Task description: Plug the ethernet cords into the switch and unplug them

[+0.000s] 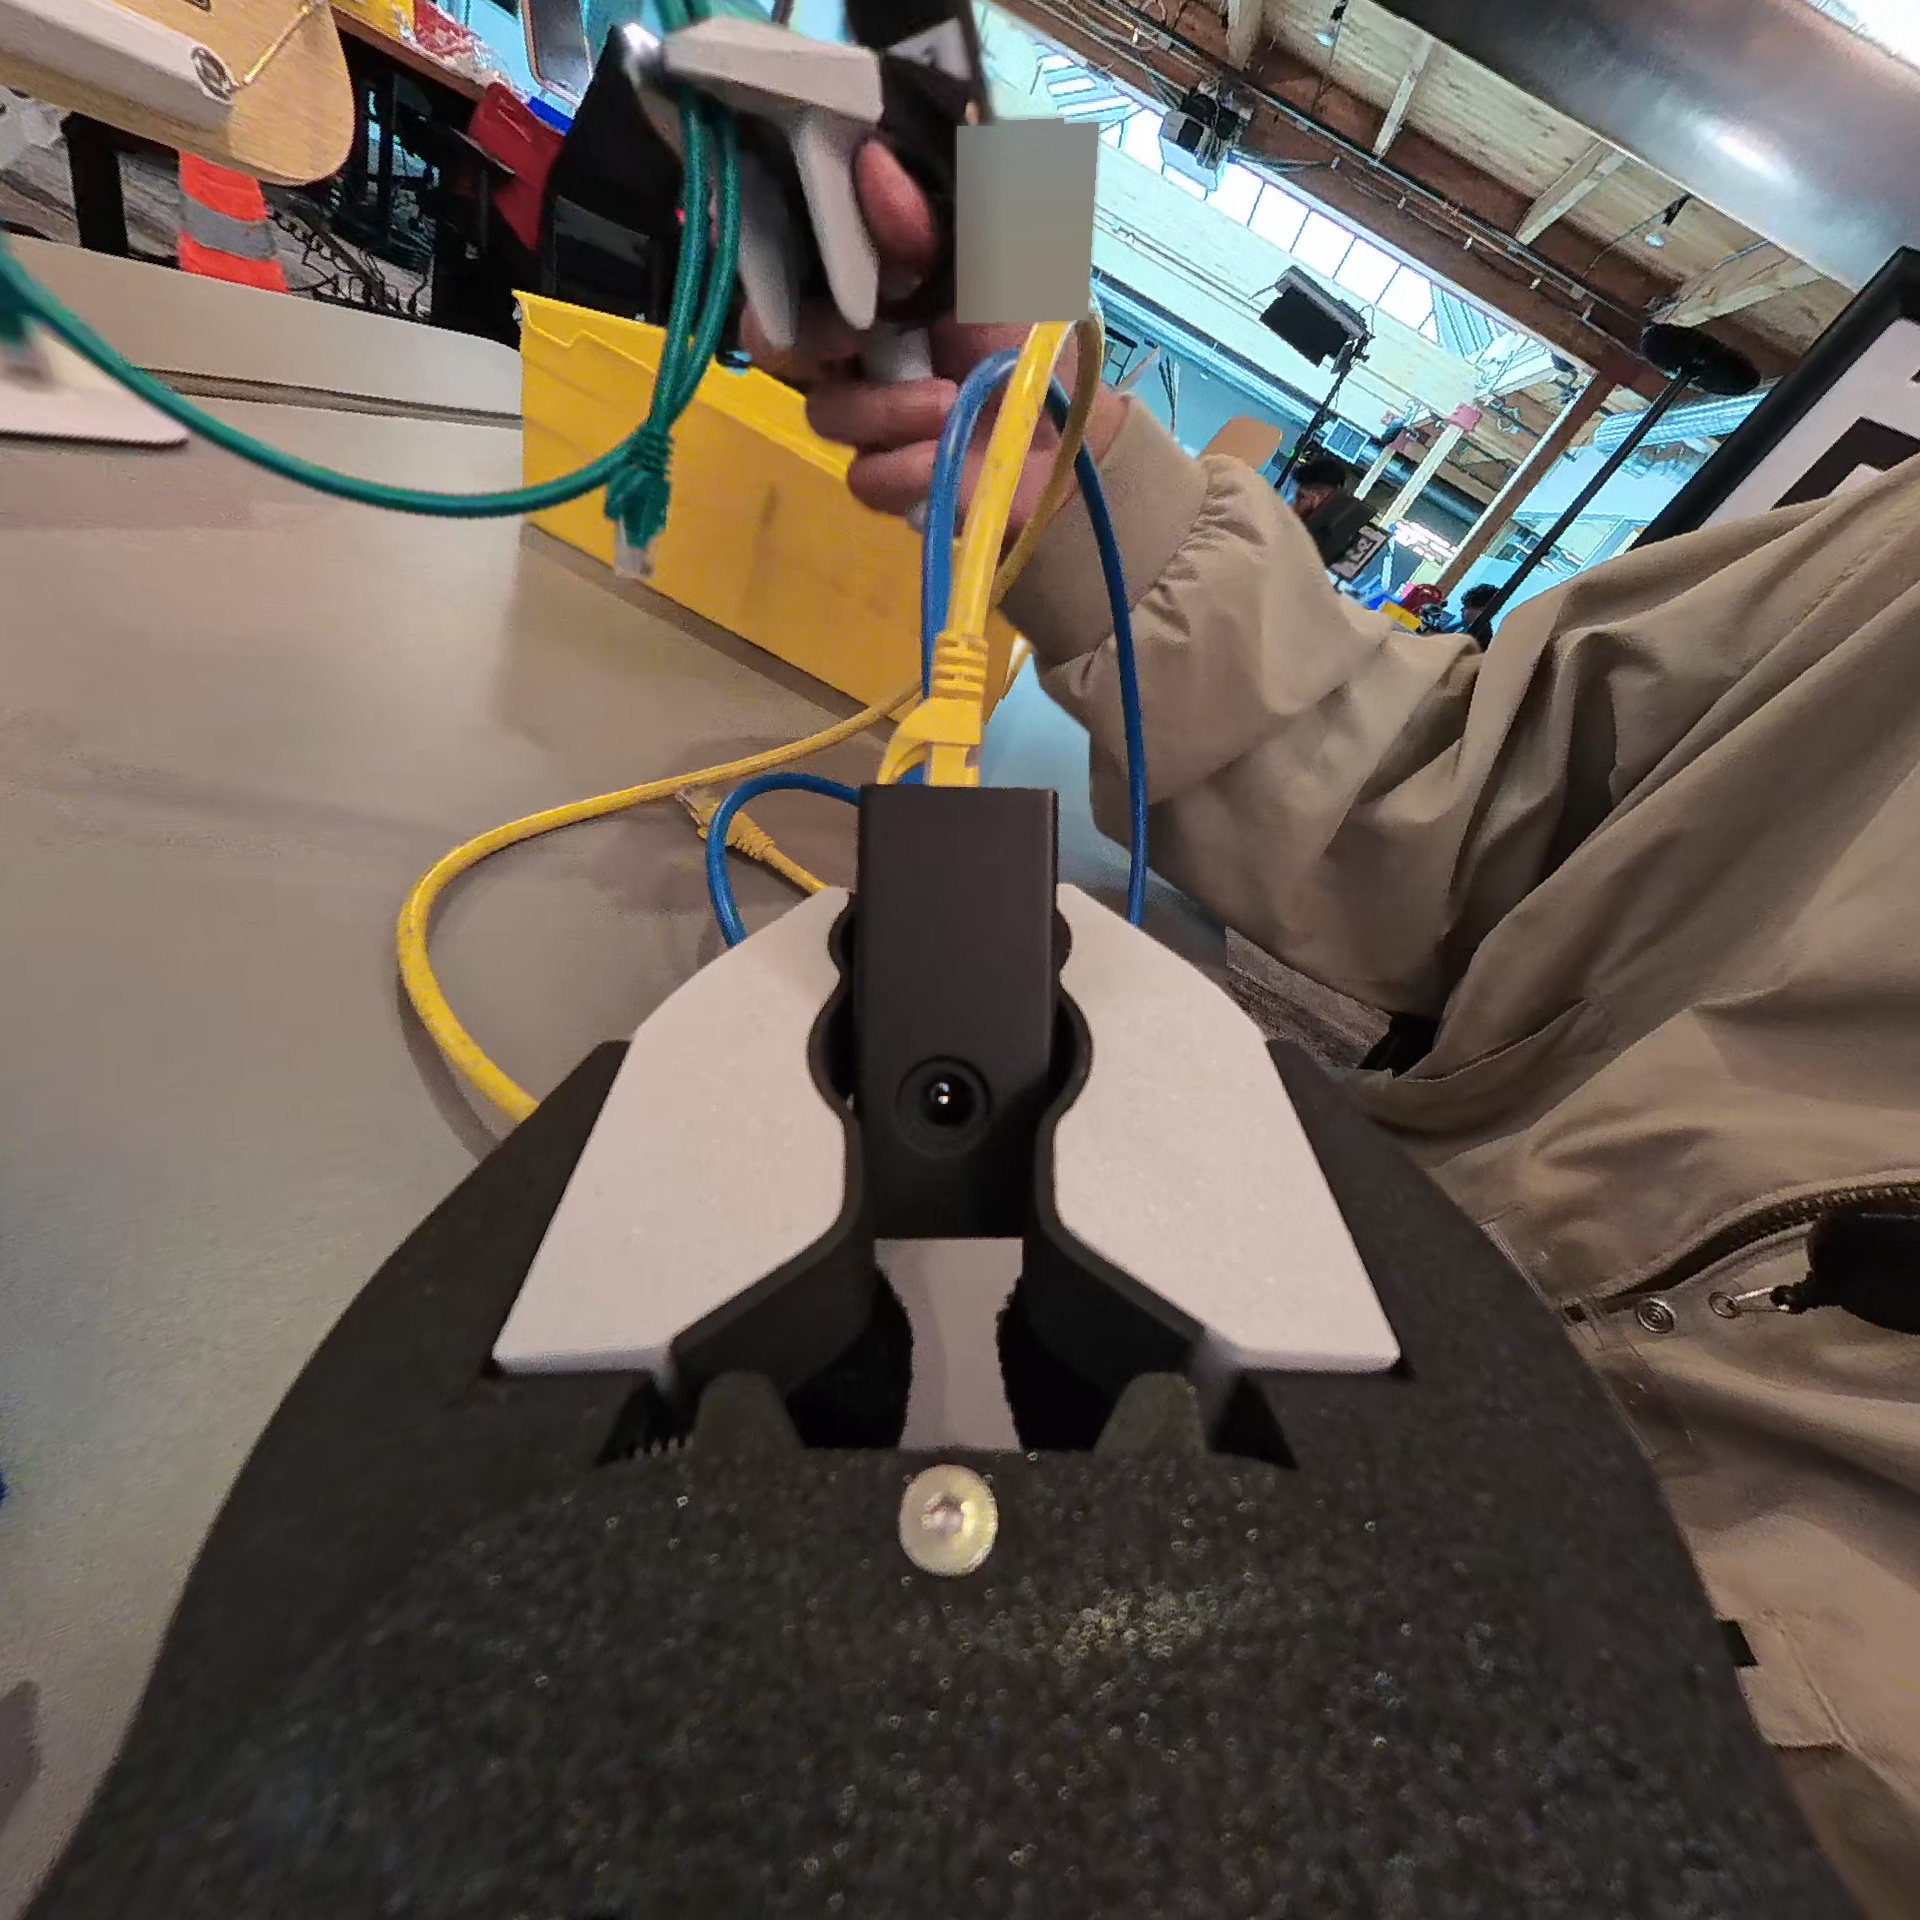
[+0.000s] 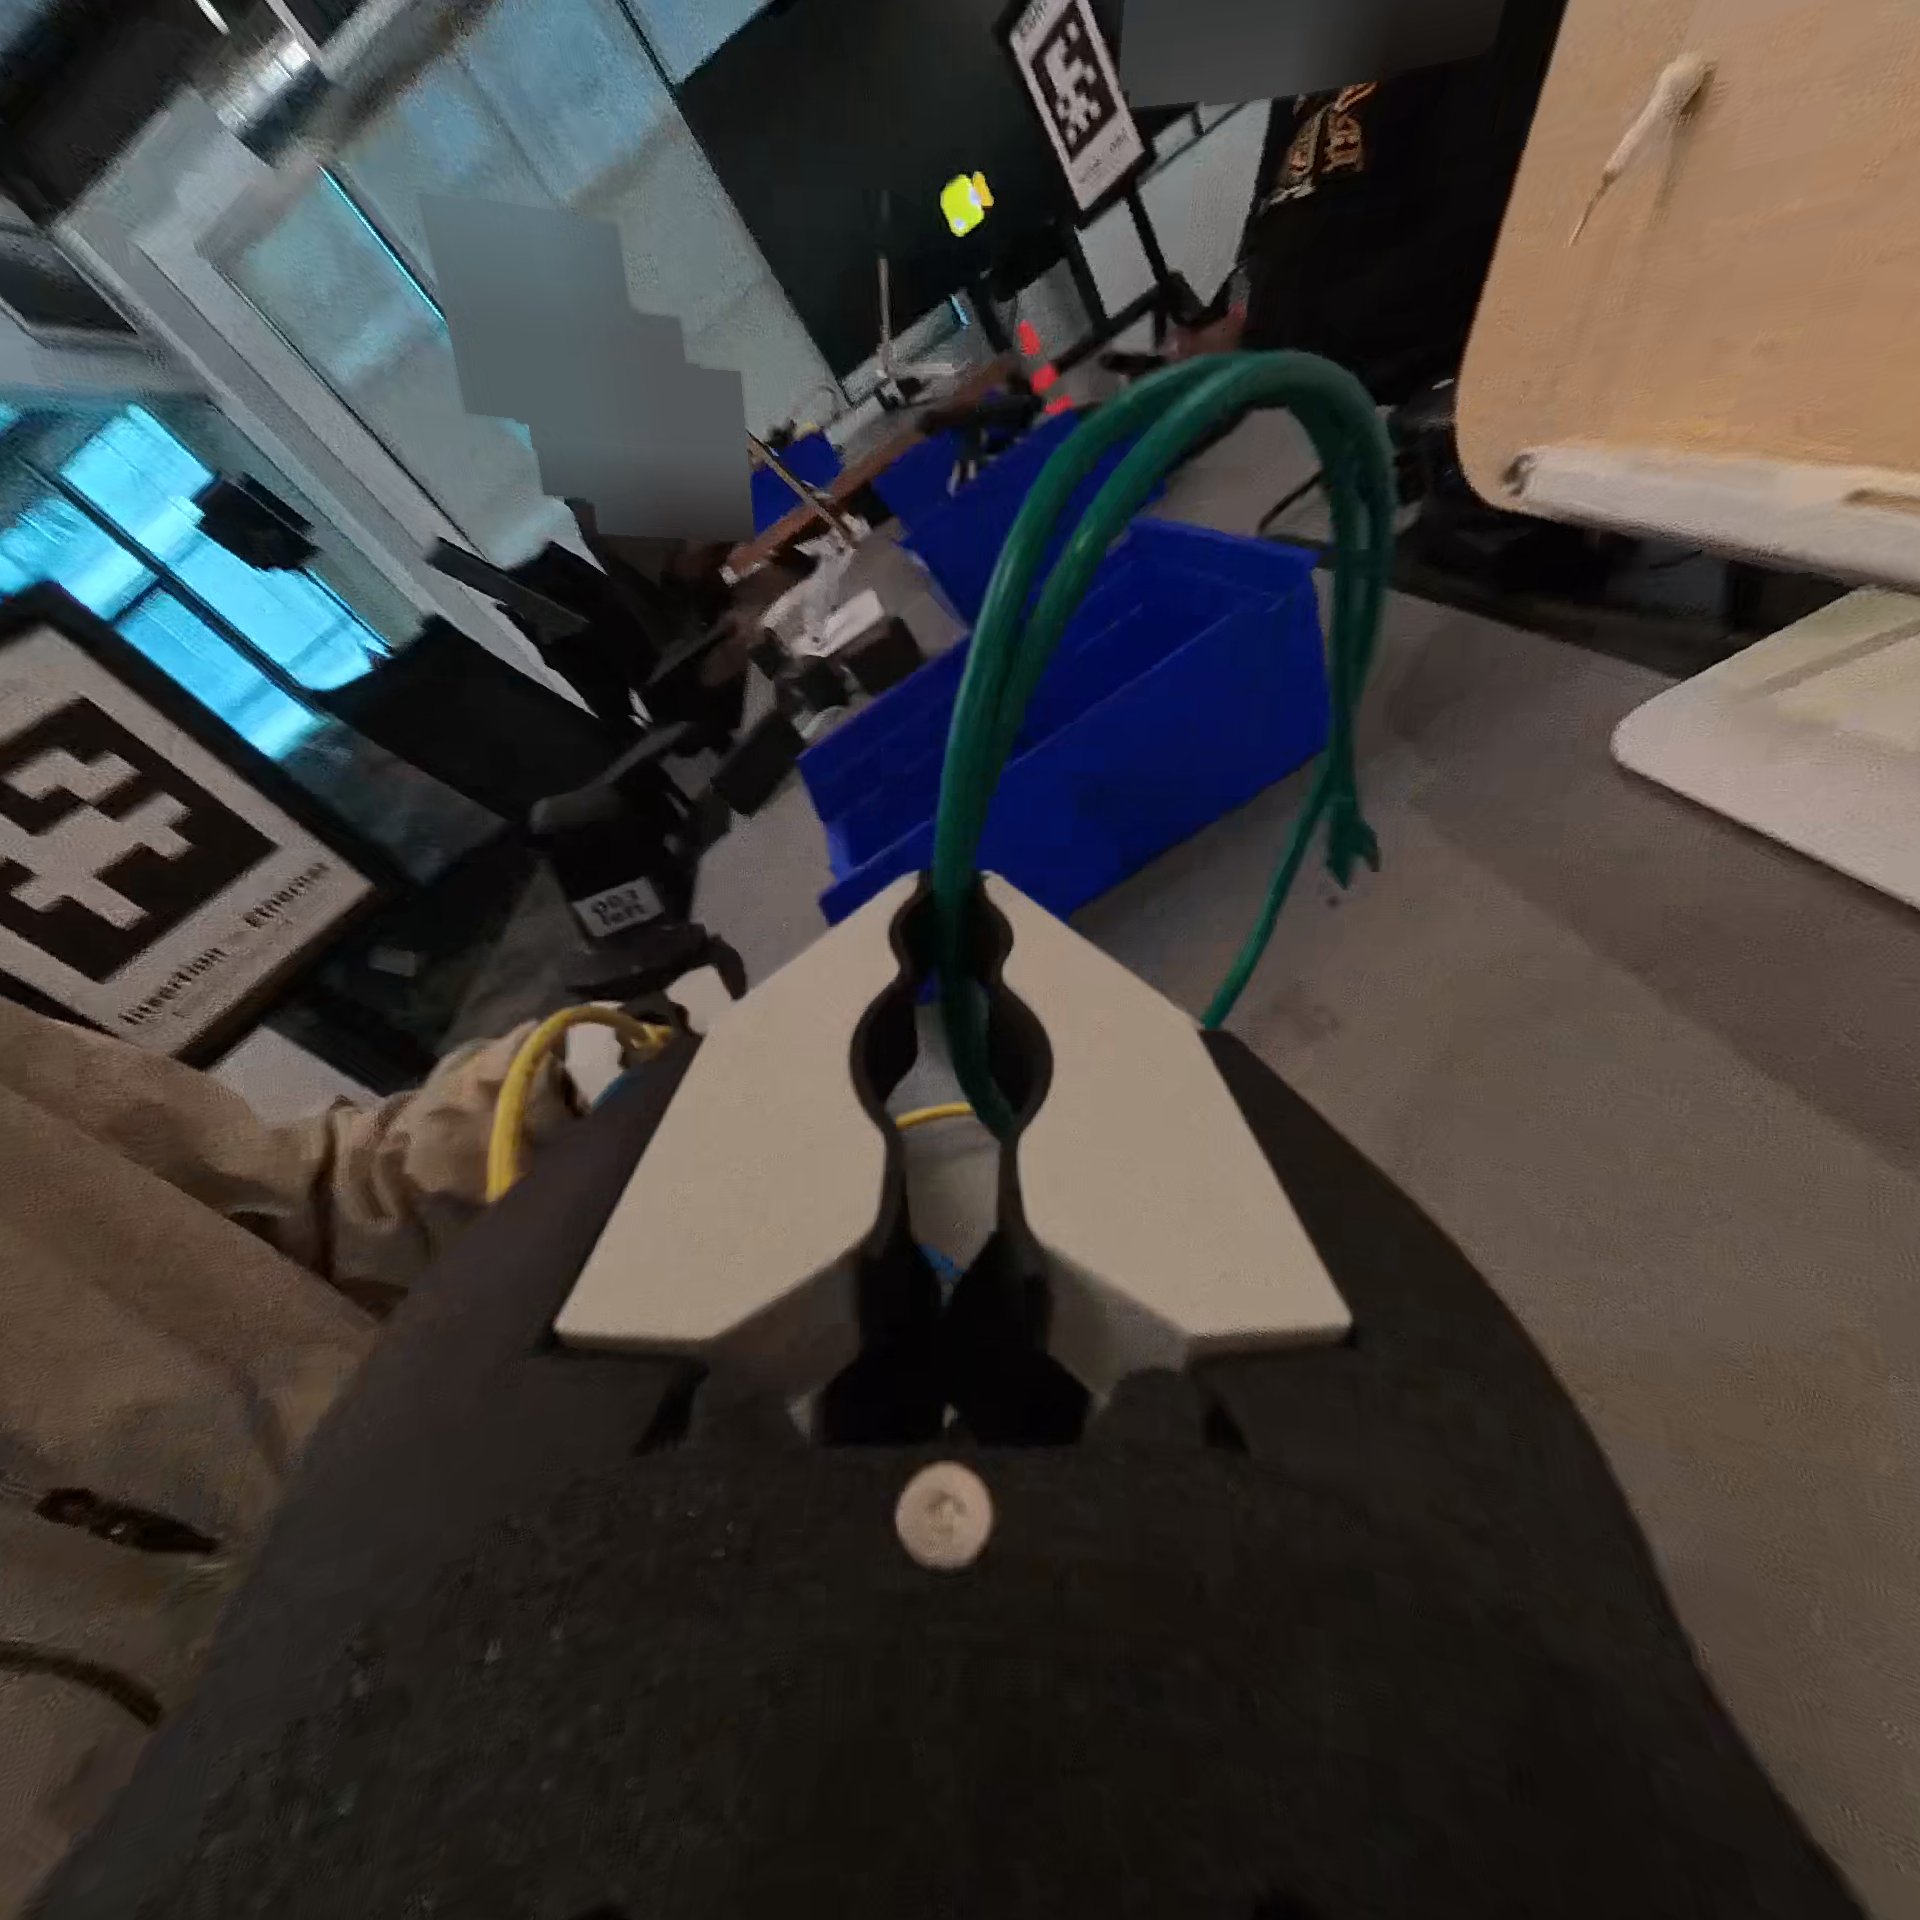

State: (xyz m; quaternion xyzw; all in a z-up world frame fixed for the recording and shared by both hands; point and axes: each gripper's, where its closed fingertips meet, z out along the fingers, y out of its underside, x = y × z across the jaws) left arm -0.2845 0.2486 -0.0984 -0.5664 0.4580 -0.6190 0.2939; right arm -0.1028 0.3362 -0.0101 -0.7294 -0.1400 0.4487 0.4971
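The left gripper [image 1: 951,935] has its jaws clenched on the black switch [image 1: 954,935], holding it up off the grey counter [image 1: 260,779]. A yellow ethernet cord [image 1: 951,717] sits plugged into the switch's far end, with a blue cord [image 1: 1127,665] looping just beside it. Above and beyond the switch, the right gripper [image 2: 951,997] has its jaws closed on a doubled loop of green ethernet cord [image 2: 997,665], whose loose plug [image 1: 636,499] dangles free. The risk, as I judge it: that plug swings and is held far from its tip, so aiming it at a port would be sloppy, and tugging could drag the yellow cord out or twist the switch in its grip.
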